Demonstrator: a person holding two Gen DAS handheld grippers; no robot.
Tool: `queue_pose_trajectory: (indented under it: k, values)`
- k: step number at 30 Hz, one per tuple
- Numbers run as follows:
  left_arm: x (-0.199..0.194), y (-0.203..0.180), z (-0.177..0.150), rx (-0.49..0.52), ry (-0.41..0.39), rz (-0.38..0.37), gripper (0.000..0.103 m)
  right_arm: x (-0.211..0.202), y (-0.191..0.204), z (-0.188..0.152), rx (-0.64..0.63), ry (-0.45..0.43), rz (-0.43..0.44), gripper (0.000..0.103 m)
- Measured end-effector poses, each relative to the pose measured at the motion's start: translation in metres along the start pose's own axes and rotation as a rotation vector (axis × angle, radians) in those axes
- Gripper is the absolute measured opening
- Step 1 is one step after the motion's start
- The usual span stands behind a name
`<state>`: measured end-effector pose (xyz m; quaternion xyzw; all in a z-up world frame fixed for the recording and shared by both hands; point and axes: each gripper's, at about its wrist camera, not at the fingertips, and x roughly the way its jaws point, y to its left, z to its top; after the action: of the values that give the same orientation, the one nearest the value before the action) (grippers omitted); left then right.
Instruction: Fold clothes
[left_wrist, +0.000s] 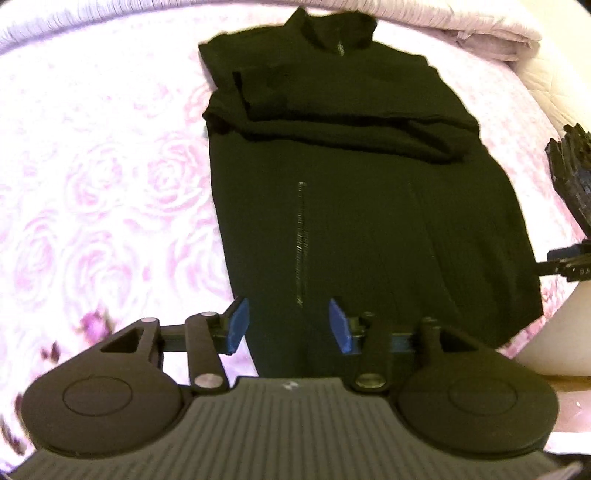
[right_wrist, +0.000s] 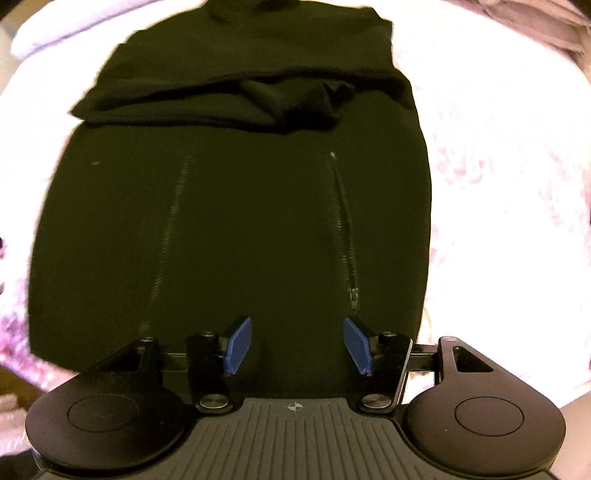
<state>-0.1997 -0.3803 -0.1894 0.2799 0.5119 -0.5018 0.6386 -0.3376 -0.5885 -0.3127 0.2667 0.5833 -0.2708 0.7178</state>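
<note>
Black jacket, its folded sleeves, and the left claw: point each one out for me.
black jacket (right_wrist: 258, 229): right wrist view, flat front panel between the two zippers.
folded sleeves (left_wrist: 332, 122): left wrist view, sleeve fabric lying across the chest.
left claw (left_wrist: 290, 326): left wrist view, gap between blue fingertips.

Left gripper body: a small pale mark, too blurred to read.
Right gripper body: a crosshair-in-circle sign, no letters.
Right gripper's side: faint pale letters at the left wrist view's edge, illegible.

Black jacket, pink rose-print bedsheet, blue gripper pads.
</note>
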Motion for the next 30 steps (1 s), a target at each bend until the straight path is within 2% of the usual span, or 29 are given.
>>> queue_pose_trajectory:
  k: [4, 8, 12, 19, 21, 30]
  values:
    - [-0.027, -0.032, -0.011, 0.032, -0.047, 0.055, 0.06, -0.031, 0.017, -0.009, -0.115, -0.021, -0.003, 0.059]
    - [-0.045, -0.062, -0.015, 0.065, -0.082, 0.088, 0.065, -0.054, 0.031, -0.021, -0.236, -0.063, -0.034, 0.06]
    - [-0.046, -0.081, -0.015, 0.104, -0.087, 0.078, 0.065, -0.066, 0.035, -0.029, -0.242, -0.084, -0.052, 0.06]
    - [-0.062, -0.08, -0.011, 0.242, -0.089, 0.073, 0.066, -0.082, 0.048, -0.042, -0.221, -0.126, -0.128, 0.06]
    - [-0.063, -0.077, -0.013, 0.255, -0.094, 0.076, 0.072, -0.088, 0.054, -0.047, -0.213, -0.147, -0.133, 0.06]
    - [-0.067, -0.062, -0.026, 0.304, -0.111, 0.09, 0.073, -0.098, 0.079, -0.058, -0.225, -0.168, -0.155, 0.06]
